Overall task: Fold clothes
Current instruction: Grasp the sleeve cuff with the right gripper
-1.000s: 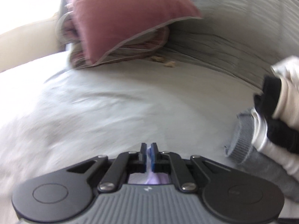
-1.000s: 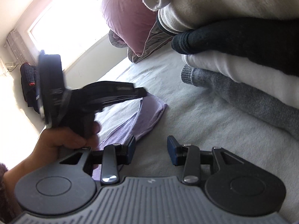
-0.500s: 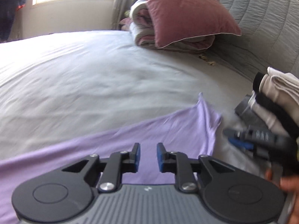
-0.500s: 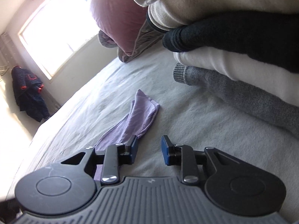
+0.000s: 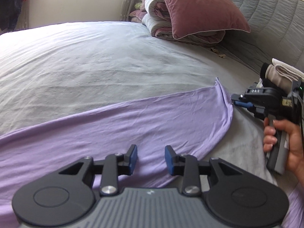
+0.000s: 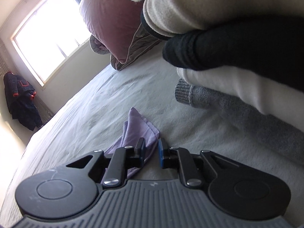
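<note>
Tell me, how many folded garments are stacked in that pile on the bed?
4 visible: a grey knit at the bottom, a white one on it, a black one above, a cream one on top. More may be hidden.

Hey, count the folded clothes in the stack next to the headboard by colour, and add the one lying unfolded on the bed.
Cream or beige, folded: 1
Black, folded: 1
White, folded: 1
Grey knit, folded: 1
Lilac, spread out unfolded: 1
Total: 5 that show; the stack runs out of view, so it may hold more.
</note>
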Available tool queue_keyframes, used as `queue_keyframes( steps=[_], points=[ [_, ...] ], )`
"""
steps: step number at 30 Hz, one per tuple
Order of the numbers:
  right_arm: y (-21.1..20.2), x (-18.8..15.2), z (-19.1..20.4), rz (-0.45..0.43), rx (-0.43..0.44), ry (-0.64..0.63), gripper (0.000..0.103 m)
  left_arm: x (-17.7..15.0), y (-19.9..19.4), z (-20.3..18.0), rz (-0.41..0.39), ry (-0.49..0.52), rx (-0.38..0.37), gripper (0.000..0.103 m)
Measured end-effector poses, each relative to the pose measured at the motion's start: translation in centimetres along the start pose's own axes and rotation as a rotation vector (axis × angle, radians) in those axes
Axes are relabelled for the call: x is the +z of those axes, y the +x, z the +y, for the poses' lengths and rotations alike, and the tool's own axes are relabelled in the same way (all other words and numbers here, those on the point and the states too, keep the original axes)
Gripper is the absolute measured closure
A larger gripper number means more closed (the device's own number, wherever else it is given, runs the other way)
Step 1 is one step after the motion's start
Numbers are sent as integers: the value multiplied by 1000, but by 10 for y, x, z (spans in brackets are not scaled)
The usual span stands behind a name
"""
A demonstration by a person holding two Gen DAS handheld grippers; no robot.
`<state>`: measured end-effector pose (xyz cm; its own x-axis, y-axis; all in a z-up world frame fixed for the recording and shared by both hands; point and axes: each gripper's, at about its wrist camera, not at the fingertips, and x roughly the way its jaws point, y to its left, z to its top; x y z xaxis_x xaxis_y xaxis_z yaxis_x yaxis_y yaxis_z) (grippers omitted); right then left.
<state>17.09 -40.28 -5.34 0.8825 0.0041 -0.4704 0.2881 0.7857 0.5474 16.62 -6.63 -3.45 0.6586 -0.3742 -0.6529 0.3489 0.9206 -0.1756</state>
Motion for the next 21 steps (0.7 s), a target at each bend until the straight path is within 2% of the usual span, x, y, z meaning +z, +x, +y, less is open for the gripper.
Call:
queue_keyframes(
  steps=[4, 8, 10, 13, 14, 15, 16, 17, 21],
  points=[
    [0, 2, 0, 5, -3, 13, 91, -1, -2, -5, -4, 13, 3, 65],
    [-4, 0, 2, -1, -25, 53, 84, -2, -3, -7, 1, 9, -2, 65],
    [-5, -5, 11, -15, -56, 1, 81, -2, -5, -9, 5, 11, 0, 65],
    [3, -11, 32, -24, -106, -127, 65, -4, -10, -11, 13, 13, -2, 65],
    [6, -13, 39, -22, -125, -161, 63, -4, -12, -12, 16, 17, -4, 65],
    [10, -14, 44, -21, -145, -192, 64, -5, -13, -13, 18, 23, -4, 65],
    [12, -14, 48, -18, -167, -214, 79, -6, -15, -13, 21, 29, -4, 65],
    [14, -14, 49, -13, -185, -223, 100, -7, -17, -14, 23, 31, -4, 65],
    [9, -8, 48, -17, -241, -267, 101, -10, -26, -12, 32, 37, -4, 65]
  ],
)
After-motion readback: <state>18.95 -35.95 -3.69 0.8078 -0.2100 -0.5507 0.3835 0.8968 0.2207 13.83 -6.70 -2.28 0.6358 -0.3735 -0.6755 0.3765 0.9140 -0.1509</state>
